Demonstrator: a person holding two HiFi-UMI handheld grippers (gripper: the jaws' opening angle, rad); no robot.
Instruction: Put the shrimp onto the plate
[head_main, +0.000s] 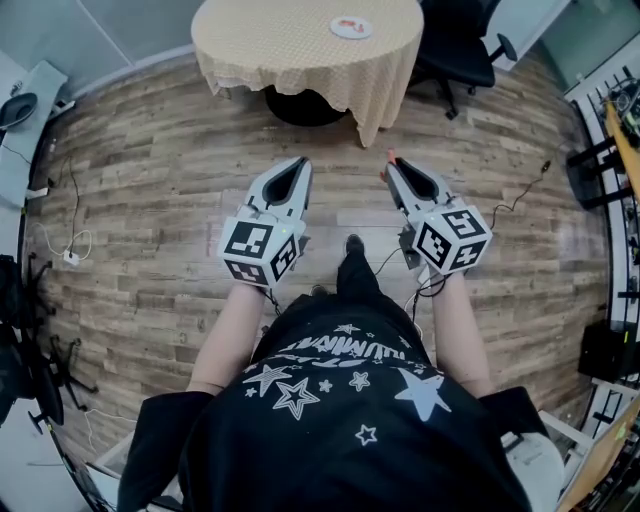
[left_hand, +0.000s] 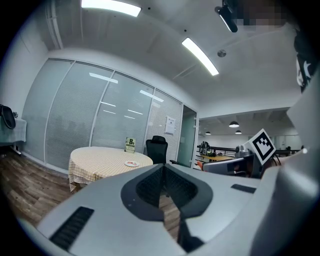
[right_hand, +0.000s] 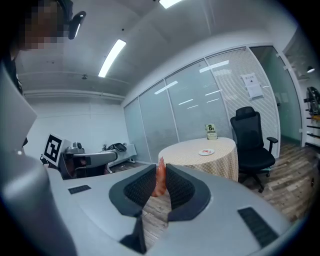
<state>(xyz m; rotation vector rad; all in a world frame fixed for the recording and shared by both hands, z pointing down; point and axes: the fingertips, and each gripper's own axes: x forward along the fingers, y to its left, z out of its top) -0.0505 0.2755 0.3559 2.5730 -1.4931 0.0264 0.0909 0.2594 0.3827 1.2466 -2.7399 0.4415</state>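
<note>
An orange-red shrimp (right_hand: 160, 181) stands pinched between the jaws of my right gripper (right_hand: 160, 184), its tip (head_main: 390, 155) poking out past the gripper (head_main: 392, 166) in the head view. My left gripper (head_main: 298, 166) is shut with nothing in it, jaws pressed together (left_hand: 162, 186). Both grippers hang over the wooden floor, short of the round table (head_main: 290, 45) with its checked cloth. A white plate (head_main: 351, 27) with something red on it lies near the table's far right side, also visible as the plate (right_hand: 206, 152) in the right gripper view and the plate (left_hand: 131, 163) in the left one.
A black office chair (head_main: 455, 55) stands right of the table, the chair (right_hand: 251, 140) close beside it. A small sign (right_hand: 211, 131) stands on the table behind the plate. Cables (head_main: 70, 245) and black stands (head_main: 40, 370) lie along the left floor, racks (head_main: 605, 160) on the right.
</note>
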